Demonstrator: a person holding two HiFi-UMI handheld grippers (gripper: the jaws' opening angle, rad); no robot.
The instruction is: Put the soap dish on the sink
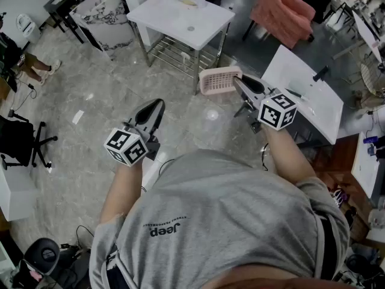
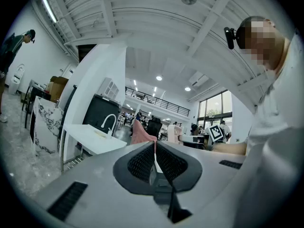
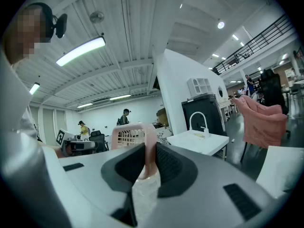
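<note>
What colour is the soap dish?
The soap dish is pale pink, seen best in the head view.

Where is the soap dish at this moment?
Head view, right of centre: the pink soap dish is up off the floor, clamped in the right hand-held gripper, short of the white sink with the faucet ahead.

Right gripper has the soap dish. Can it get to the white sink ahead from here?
Likely yes, with a step forward. The right gripper is shut on the soap dish, only open floor lies before the sink, and its front rim looks free.
</note>
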